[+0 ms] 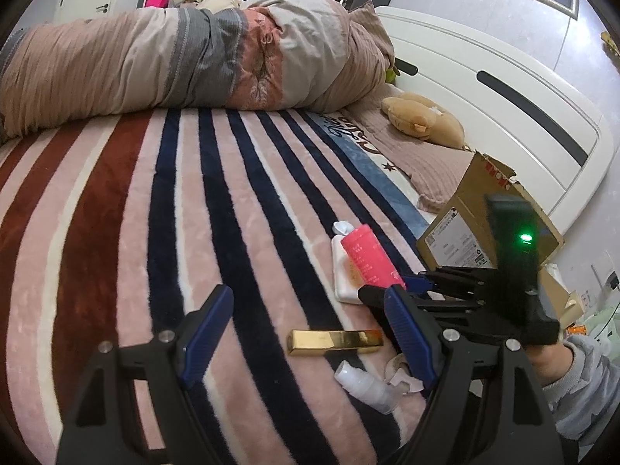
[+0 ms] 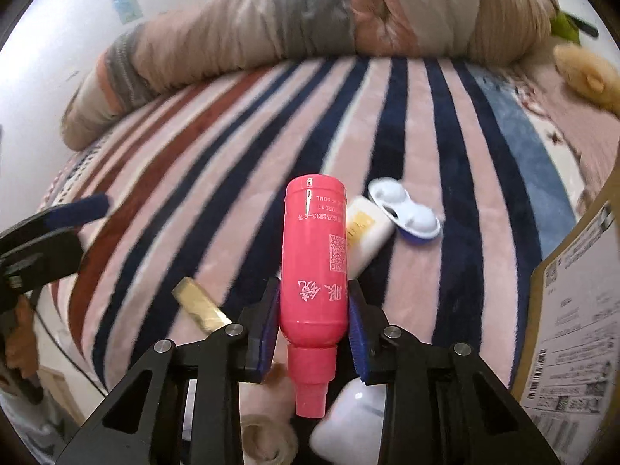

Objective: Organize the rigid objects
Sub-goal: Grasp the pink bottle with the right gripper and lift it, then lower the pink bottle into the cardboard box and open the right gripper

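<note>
Nearest in the right wrist view, the right gripper (image 2: 314, 310) has its blue pads pressed against both sides of a pink bottle (image 2: 314, 255), whose nozzle points back toward the camera and whose flat base points away. Its jaws are clamped on the bottle's lower body. Below the nozzle lie a roll of tape (image 2: 267, 440) and a white rounded container (image 2: 348, 422), both blurred. Just left of the pads a gold bar-shaped box (image 2: 199, 304) lies on the striped blanket (image 2: 217, 178). Beyond the pink bottle's base rests a white bottle (image 2: 366, 232) with a yellow label, and touching its far end is a blue-and-white contact lens case (image 2: 405, 209), open. A cardboard box (image 2: 573, 310) with shipping labels stands at the right edge.

From the left wrist view, the left gripper (image 1: 306, 333) hovers over the blanket with jaws wide apart and nothing between them. A small clear bottle (image 1: 364, 385) lies near its right finger. Farther back, a rolled duvet (image 1: 186, 62) stretches across the bed, a tan plush toy (image 1: 424, 118) lies by the white headboard (image 1: 503, 89).
</note>
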The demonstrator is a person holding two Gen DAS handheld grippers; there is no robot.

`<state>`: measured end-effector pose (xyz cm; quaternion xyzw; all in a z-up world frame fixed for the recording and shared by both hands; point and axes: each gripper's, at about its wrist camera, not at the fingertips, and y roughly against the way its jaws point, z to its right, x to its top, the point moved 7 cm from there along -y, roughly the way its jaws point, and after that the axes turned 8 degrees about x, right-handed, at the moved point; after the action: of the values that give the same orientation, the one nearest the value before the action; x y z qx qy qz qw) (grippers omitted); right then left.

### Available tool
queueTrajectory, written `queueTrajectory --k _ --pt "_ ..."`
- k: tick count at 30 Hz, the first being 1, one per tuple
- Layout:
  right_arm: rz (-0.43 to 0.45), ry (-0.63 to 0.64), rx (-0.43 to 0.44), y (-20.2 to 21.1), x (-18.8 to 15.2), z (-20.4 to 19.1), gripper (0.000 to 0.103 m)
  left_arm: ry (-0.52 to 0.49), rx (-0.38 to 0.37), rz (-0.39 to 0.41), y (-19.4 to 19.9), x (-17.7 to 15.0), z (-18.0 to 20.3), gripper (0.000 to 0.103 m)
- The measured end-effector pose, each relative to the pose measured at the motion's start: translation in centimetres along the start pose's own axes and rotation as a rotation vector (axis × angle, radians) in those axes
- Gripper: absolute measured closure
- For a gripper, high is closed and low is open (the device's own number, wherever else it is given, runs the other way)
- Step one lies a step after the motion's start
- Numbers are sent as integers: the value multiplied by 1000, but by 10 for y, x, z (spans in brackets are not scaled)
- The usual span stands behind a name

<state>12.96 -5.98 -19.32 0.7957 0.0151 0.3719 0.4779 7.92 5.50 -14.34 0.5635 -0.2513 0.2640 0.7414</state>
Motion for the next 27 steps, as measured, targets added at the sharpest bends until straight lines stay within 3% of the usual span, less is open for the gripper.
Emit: queueTrajectory --k 8,12,13,14,16,17,21,27 --pt "140 170 163 64 19 -67 76 -9 -202 62 29 29 48 25" --pt "218 209 194 106 21 -80 76 -22 -202 79 41 47 79 26" --pt "239 221 206 117 21 -83 76 -21 -206 90 45 52 87 30" --pt "259 231 210 128 22 -83 76 -27 -225 107 51 58 98 43" --pt "296 242 196 149 23 -75 76 -50 -253 129 59 68 121 63" --pt "313 237 188 159 23 -69 76 -65 -258 138 61 73 132 68" --pt "371 205 159 194 19 -34 75 -166 -245 166 62 85 190 70" --pt "427 96 119 237 3 31 75 -310 -266 139 41 90 276 71"
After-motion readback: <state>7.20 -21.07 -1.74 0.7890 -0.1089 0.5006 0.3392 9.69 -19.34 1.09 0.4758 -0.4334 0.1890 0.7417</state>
